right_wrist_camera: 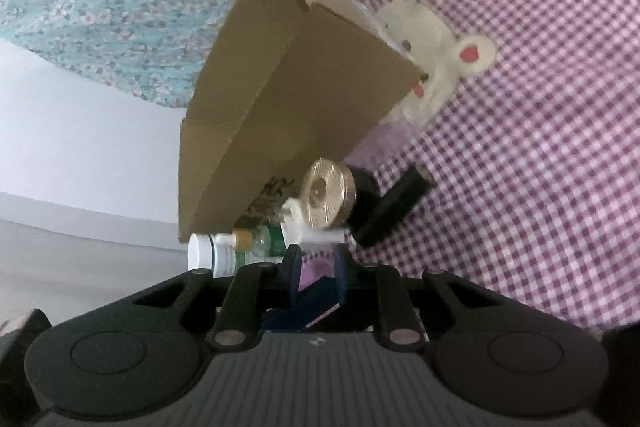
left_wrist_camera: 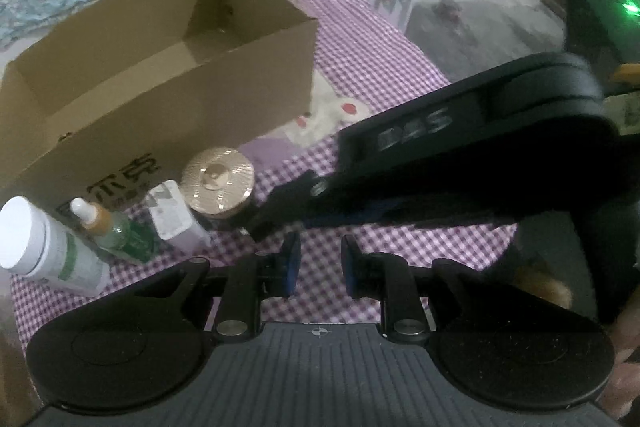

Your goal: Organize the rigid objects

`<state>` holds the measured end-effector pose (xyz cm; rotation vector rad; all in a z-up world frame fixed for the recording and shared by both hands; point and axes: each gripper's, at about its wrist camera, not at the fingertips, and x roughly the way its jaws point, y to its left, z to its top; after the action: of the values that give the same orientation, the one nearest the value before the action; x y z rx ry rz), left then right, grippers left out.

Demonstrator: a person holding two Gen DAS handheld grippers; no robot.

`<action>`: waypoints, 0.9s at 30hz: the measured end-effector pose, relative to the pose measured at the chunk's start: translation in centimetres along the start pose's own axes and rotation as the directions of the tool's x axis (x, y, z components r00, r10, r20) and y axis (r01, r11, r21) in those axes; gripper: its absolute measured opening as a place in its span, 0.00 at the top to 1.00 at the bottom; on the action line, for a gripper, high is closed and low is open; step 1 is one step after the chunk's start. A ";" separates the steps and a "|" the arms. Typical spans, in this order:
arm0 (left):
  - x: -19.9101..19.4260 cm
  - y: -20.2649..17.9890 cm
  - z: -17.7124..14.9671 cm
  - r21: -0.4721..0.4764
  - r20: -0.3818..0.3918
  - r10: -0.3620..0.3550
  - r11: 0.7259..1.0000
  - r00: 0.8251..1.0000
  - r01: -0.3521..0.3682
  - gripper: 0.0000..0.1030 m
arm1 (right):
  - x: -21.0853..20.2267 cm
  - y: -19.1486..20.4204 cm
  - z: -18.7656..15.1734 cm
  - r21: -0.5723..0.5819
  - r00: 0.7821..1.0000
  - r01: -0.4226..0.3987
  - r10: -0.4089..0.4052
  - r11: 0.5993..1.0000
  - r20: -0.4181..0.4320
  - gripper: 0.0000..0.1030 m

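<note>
My left gripper hangs closed on nothing above the checked cloth; my right gripper clamps a purple-and-navy box between its pads; bottles cluster at ten o'clock beside the open cardboard box.

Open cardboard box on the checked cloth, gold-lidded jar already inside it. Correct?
Not quite. The gold-lidded jar is not inside. It stands outside on the checked cloth, in front of the cardboard box, next to a white and lilac carton. The left wrist view shows it. The box is open and on the cloth, as you said.
</note>
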<state>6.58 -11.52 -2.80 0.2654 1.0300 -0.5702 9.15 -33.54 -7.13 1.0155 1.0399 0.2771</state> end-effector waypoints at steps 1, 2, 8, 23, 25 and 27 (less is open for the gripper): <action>0.0 0.4 0.0 -0.014 0.000 0.002 1.000 1.000 -0.002 0.79 | -0.2 -0.1 0.3 -0.001 1.000 -0.001 0.001 1.000 0.013 0.81; -0.1 0.9 -0.1 -0.029 -0.001 0.002 1.000 1.000 -0.002 0.79 | -0.5 -0.2 0.6 0.001 1.000 -0.006 0.005 1.000 0.027 0.81; -0.8 3.3 -1.2 -0.110 -0.017 -0.027 0.994 0.999 0.025 0.78 | -2.2 -1.5 1.6 0.012 0.998 0.003 -0.004 1.000 0.060 0.81; 0.4 4.1 -2.6 -0.152 -0.085 -0.047 0.988 0.995 0.034 0.76 | -3.5 -5.0 0.8 0.062 0.997 0.061 -0.063 0.996 0.039 0.79; 0.5 4.1 -2.7 -0.153 -0.090 -0.048 0.988 0.995 0.034 0.75 | -3.5 -5.0 0.8 0.057 0.997 0.059 -0.062 0.997 0.036 0.79; 0.5 4.1 -2.8 -0.152 -0.094 -0.045 0.988 0.995 0.031 0.73 | -3.4 -4.8 0.8 0.053 0.997 0.062 -0.064 0.997 0.035 0.79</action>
<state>7.03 -7.05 -4.86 0.1417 1.1680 -0.5151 6.83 -38.74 -8.94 1.0285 1.0487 0.1807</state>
